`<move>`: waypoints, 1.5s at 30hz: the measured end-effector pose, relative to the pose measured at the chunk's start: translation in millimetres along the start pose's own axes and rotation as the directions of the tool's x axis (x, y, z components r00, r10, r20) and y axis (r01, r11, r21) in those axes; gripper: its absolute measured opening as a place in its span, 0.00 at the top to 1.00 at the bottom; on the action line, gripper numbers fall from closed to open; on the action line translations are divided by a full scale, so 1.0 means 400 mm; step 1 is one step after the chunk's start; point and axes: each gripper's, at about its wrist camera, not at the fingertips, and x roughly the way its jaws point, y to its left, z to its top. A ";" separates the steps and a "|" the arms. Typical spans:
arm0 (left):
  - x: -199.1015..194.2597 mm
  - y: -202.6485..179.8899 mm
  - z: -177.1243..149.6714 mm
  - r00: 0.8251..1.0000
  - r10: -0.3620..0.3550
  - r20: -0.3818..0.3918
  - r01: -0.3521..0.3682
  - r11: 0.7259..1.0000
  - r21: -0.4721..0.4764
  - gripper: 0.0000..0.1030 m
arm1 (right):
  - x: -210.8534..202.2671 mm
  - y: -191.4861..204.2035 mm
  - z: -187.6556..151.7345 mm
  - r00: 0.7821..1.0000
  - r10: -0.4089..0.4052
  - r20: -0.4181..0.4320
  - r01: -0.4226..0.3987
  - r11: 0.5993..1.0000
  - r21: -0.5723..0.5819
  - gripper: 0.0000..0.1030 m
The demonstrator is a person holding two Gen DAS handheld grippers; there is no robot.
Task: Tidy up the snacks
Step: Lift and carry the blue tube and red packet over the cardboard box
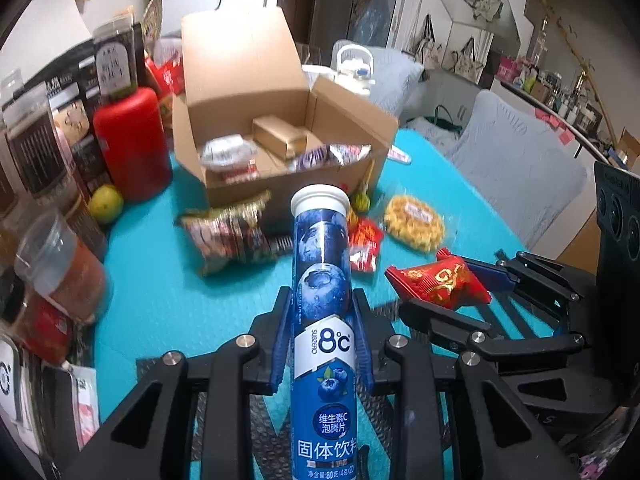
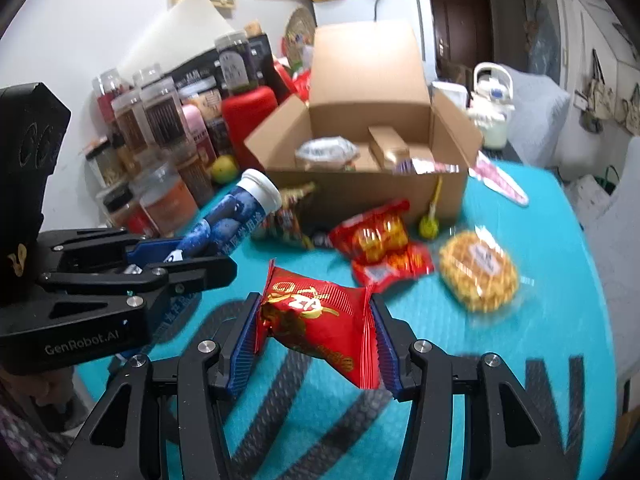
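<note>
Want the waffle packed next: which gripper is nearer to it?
Right. The right gripper, shut on a red packet, sits just short of the waffle. The left gripper, holding the blue tube, is farther off on its far side.

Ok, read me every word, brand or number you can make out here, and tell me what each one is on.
"8°C" and "SUBZERO": blue tube in the left tool.
"维生素C 泡腾片": same tube, round badge.
"固体饮料": same tube, near the bottom; last character is cut off.
"GenRobot.AI": body of the left tool, seen in the right wrist view.
Gold script on the red packet in the right tool, jar labels, waffle pack sticker: unreadable.
</note>
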 end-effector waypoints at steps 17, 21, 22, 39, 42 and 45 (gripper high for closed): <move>-0.078 0.008 0.202 0.972 0.031 0.235 -0.045 0.997 0.056 0.73 | -0.038 -0.034 0.219 0.987 0.010 0.160 0.003 0.996 -0.084 0.50; -0.068 0.019 0.252 0.963 0.037 0.266 -0.054 0.997 0.057 0.73 | -0.025 -0.050 0.272 0.982 0.002 0.190 0.018 0.995 -0.103 0.50; -0.062 0.024 0.268 0.961 0.036 0.273 -0.053 0.997 0.055 0.73 | -0.021 -0.053 0.282 0.981 0.001 0.193 0.019 0.994 -0.105 0.50; 0.123 0.116 0.482 0.955 0.087 0.283 -0.094 0.995 0.012 0.73 | 0.150 -0.165 0.470 0.977 -0.046 0.210 0.073 0.990 -0.123 0.50; 0.167 0.135 0.507 0.961 0.098 0.258 -0.104 0.995 0.006 0.73 | 0.192 -0.180 0.493 0.981 -0.042 0.191 0.066 0.990 -0.121 0.50; 0.212 0.156 0.530 0.968 0.107 0.227 -0.109 0.994 -0.005 0.73 | 0.234 -0.193 0.510 0.985 -0.042 0.167 0.063 0.991 -0.121 0.50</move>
